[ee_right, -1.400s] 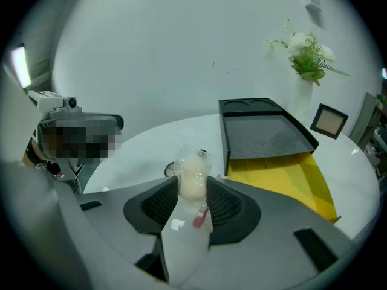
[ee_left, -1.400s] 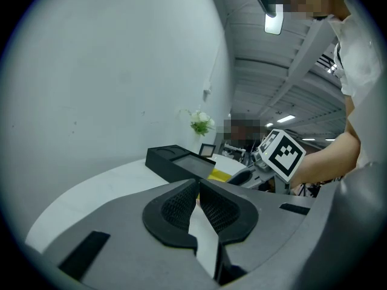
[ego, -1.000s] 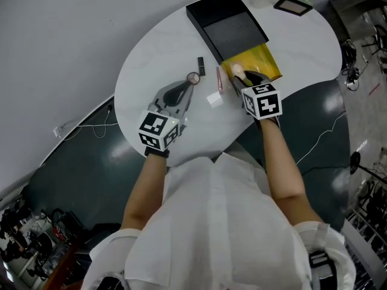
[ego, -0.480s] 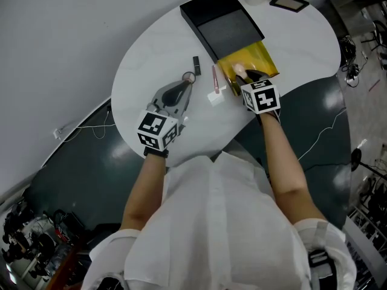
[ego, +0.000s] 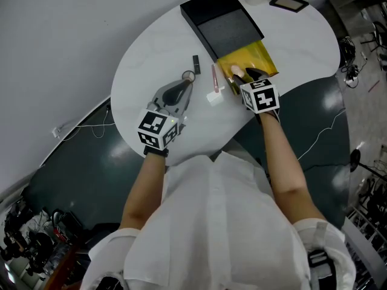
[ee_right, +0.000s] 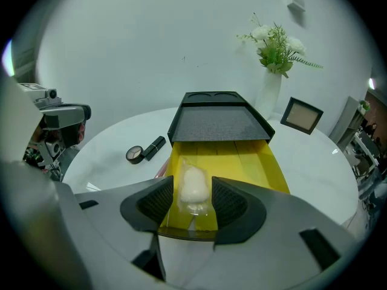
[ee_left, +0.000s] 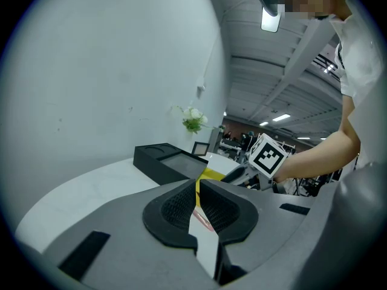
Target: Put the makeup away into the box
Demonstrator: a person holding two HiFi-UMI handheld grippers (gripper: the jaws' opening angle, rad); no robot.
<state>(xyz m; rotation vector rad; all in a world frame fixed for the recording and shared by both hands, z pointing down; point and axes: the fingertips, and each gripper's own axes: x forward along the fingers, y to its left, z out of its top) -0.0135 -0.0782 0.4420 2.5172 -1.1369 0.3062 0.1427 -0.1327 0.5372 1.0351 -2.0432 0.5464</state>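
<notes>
Right tongs: just opened, apart; wrapped puff between, unsqueezed.
Puff: lying in yellow tray of box.
Left tongs: together, empty, over worktop.

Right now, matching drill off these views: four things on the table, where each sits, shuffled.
Things:
1. wrapped makeup puff
2. round compact
3. picture frame
4. black box

Places:
A. beside the flower vase
B. lying in the yellow drawer
C. on the white table, next to the black lipstick tube
D. at the drawer's far end, with the drawer pulled out of it

Pairs: 1-B, 2-C, 3-A, 4-D
</notes>
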